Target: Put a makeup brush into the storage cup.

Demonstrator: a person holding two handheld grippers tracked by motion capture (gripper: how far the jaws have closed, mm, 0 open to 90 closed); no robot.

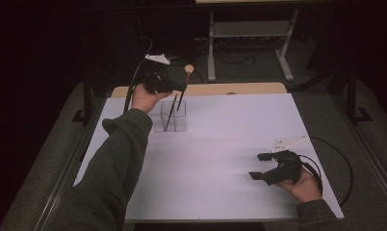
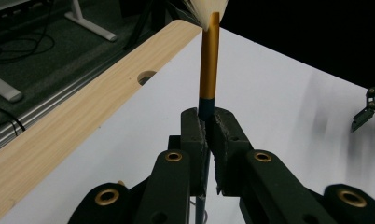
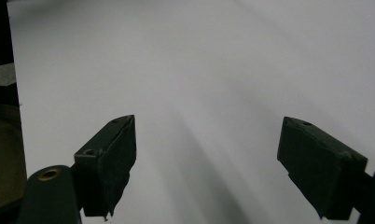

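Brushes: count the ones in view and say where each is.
2. One brush is clamped in the left hand-held gripper, over the clear holder. A second, dark brush leans inside it. Others may be hidden.

Gold-handled brush with pale bristles – upright, its lower end in the clear container.

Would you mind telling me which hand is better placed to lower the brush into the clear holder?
Left: its gripper already clamps the brush above the clear holder; the right gripper rests open far away.
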